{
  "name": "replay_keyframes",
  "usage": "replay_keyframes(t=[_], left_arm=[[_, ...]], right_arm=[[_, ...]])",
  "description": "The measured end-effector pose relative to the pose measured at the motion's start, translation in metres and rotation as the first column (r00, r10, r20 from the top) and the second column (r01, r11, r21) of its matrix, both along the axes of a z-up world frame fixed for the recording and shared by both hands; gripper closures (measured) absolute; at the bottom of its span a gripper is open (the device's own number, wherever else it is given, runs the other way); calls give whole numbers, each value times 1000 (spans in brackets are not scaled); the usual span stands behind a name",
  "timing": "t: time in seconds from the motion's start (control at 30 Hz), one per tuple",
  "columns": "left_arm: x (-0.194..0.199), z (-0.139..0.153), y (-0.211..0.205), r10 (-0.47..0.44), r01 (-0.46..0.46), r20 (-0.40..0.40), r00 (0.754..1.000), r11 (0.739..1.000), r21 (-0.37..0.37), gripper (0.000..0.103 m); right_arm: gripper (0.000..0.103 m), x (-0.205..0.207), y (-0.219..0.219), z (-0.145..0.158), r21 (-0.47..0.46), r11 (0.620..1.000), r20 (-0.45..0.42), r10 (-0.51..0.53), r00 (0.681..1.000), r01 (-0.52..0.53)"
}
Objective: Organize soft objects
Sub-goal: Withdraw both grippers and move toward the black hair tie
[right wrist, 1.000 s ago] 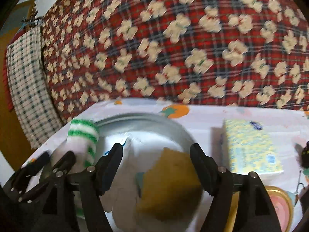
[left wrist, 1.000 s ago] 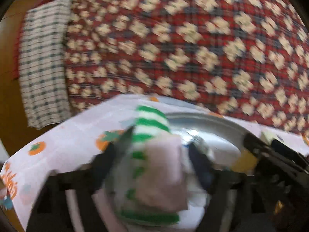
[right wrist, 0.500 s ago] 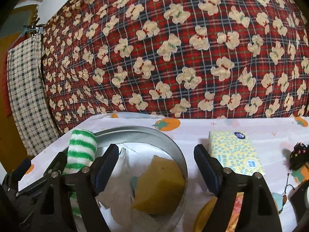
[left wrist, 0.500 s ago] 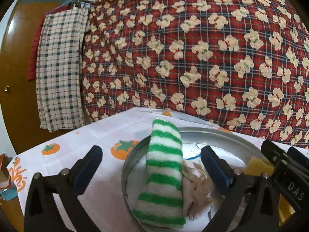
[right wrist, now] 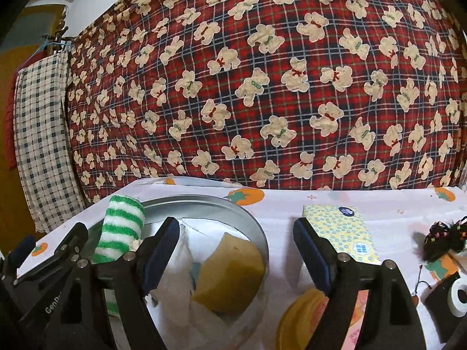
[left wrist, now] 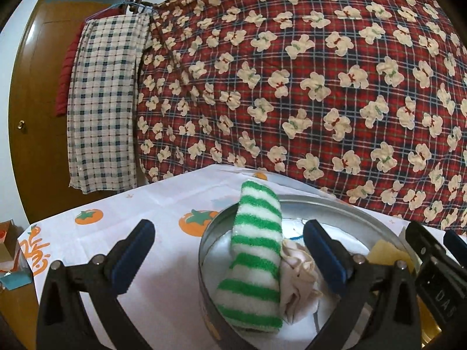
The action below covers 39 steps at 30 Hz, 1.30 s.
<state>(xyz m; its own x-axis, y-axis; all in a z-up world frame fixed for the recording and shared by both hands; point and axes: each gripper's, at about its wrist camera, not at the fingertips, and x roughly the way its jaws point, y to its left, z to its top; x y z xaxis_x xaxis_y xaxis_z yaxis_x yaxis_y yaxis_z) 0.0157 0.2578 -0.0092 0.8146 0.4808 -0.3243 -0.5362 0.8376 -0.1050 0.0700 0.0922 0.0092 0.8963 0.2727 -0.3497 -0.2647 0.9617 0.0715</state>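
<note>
A round metal tin [left wrist: 344, 204] [right wrist: 251, 218] stands on the table. In it a green-and-white striped sponge cloth [left wrist: 254, 253] [right wrist: 119, 233] leans on the left rim, next to a crumpled cream cloth [left wrist: 297, 280], a white cloth [right wrist: 178, 280] and a yellow sponge [right wrist: 227, 277] [left wrist: 385, 253]. My left gripper [left wrist: 230, 256] is open and empty, its jaws either side of the striped cloth, held above the tin. My right gripper [right wrist: 236, 250] is open and empty over the tin's right part.
A yellow patterned tissue pack [right wrist: 341, 233] lies right of the tin. A black hair tie bundle [right wrist: 443, 239], a tape roll [right wrist: 461, 294] and a yellow lid [right wrist: 303, 315] are at the right. A plaid bear blanket [left wrist: 292, 87] hangs behind the table; a checked towel [left wrist: 102, 102] hangs left.
My left gripper has let go of the striped cloth in the tin, opened and drawn back and up. My right gripper has also lifted back from the yellow sponge.
</note>
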Motion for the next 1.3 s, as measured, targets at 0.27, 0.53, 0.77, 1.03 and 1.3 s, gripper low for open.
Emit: replay_keyframes(t=[0.27,0.53,0.77,1.03,1.3], left_arm=[[-9,2,-21,-44,44,-6,999,999,24,0],[-13,4,-38,-76,77,-15,997,997,33,0],[-16,5,-53,-101,102,-23,995,994,47,0],[-16,6,-76,-156,157,-36,987,986,48,0],[-17,7,-114,-242,244,-44,969,969,47,0]], right_arm=[[21,-12,-13,-4,-32,999,13,-17,1000,18],[21,-20,-34,-8,-43,998,7,-50,999,50],[21,-24,-54,-7,-31,997,5,-76,997,76],[21,-26,-75,-7,-23,995,-8,-94,996,94],[21,-33,-112,-5,-37,992,-10,-124,992,123]])
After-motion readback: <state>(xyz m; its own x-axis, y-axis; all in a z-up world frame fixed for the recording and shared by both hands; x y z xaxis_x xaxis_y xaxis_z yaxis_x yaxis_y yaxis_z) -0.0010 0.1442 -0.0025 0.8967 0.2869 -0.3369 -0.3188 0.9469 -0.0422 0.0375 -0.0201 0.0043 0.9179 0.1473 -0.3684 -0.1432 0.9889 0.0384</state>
